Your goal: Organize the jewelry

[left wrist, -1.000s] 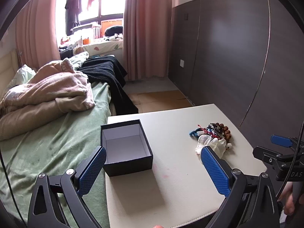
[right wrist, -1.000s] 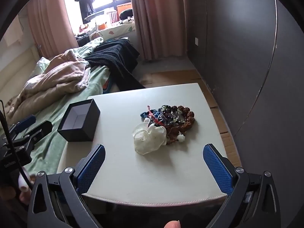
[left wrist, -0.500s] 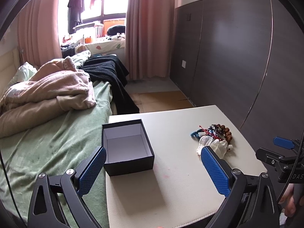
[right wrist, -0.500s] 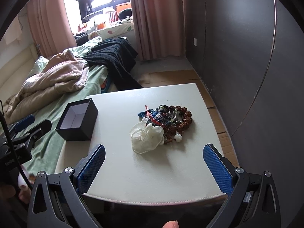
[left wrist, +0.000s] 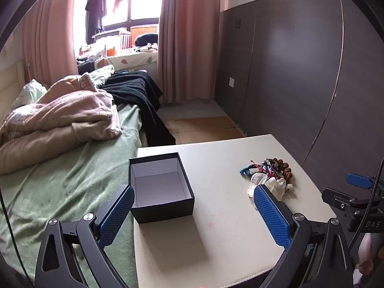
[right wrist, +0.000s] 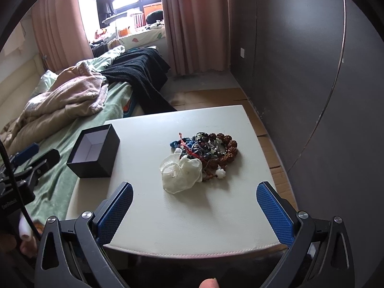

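A bed with a pale green sheet runs along the left side, with a rumpled pink-beige blanket and a black knitted throw lying on it. Just beside the bed stands a low cream-white square table. On the table's left part sits a small black cardboard box with a white lining, open at the top and holding nothing. The left gripper hovers over the table's near edge with its blue-padded fingers spread wide and released, grasping nothing; the box lies just ahead of the left finger. Well apart from the box, toward the table's right part, rests the tangled heap of jewelry: brown wooden bead bracelets, dark beads, blue and red cords, with a cream fabric flower touching its near side. The right gripper hangs above the near edge facing the heap, its blue fingers likewise spread apart and empty. A dark grey panelled wall closes the right side.
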